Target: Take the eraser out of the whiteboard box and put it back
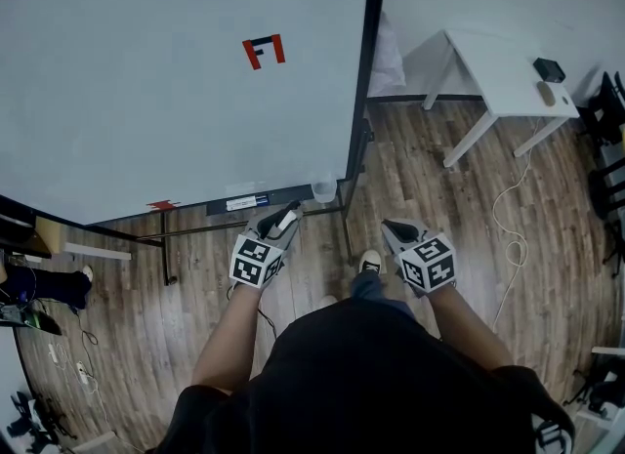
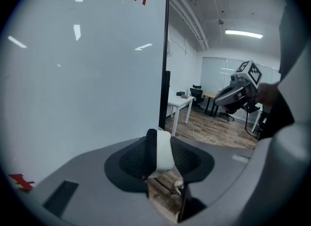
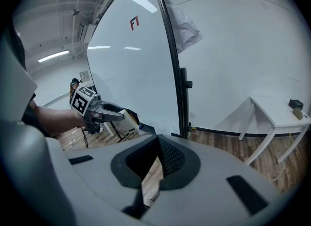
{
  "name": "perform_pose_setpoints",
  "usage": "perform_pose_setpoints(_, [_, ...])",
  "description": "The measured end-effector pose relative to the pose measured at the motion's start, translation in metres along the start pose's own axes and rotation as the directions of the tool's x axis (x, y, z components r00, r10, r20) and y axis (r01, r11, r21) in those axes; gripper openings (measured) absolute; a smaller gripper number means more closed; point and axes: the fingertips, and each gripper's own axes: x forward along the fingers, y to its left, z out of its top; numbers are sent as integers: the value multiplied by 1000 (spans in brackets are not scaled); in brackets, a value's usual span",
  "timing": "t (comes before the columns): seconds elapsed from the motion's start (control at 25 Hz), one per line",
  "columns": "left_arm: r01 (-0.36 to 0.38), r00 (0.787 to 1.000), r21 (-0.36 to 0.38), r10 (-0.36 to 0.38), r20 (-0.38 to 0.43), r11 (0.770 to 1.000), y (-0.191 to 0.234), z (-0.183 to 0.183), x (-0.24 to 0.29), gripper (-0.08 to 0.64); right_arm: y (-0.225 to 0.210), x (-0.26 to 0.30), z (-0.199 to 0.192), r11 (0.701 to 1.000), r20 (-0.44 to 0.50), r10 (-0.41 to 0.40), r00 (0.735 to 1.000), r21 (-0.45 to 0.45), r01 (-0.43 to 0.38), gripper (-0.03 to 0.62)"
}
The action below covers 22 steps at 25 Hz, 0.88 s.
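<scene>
Eraser (image 2: 164, 151) is pinched in the left gripper (image 2: 158, 156): both pads press on it, white body on one side, dark felt strip on the other, standing upright between the jaws

We see it out of the whiteboard box (image 1: 256, 201), the dark tray with a pale label on the board's lower edge. In the head view the left gripper's tips sit just below that tray, near its right end; whether they touch it we can't tell

Right gripper (image 3: 158, 145) has its jaws pressed together at the tips with nothing between them, only wood floor (image 1: 430, 179) showing through the gap behind. It hangs level with the left one, well apart from it, on the far side of the board's black edge post

Further out:
- whiteboard (image 1: 146, 81) is mostly blank, with a red and blue F-shaped mark (image 1: 265, 50) high on it and a small red mark (image 1: 162, 205) at the bottom edge
- clear cup (image 1: 323, 188) stands at the right end of the tray
- one shoe (image 1: 370, 262) is on the floor between the two grippers
- white table (image 1: 498, 76) stands against the wall to the right, with a small dark object (image 1: 549, 69) on it
- white cable (image 1: 508, 237) trails across the floor below the table
</scene>
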Motion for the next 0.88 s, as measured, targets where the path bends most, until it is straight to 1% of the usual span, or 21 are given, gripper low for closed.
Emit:
perform_pose_setpoints(0.4, [0, 1000, -4, 0, -10, 1000, 4, -7, -6, 155, 2, 0, -3, 1000, -8, -6, 1000, -1, 6, -5])
perform_pose_setpoints(0.88, [0, 1000, 0, 0, 5, 1000, 9, 5, 0, 155, 0, 10, 4, 1000, -15, 7, 1000, -7, -7, -6])
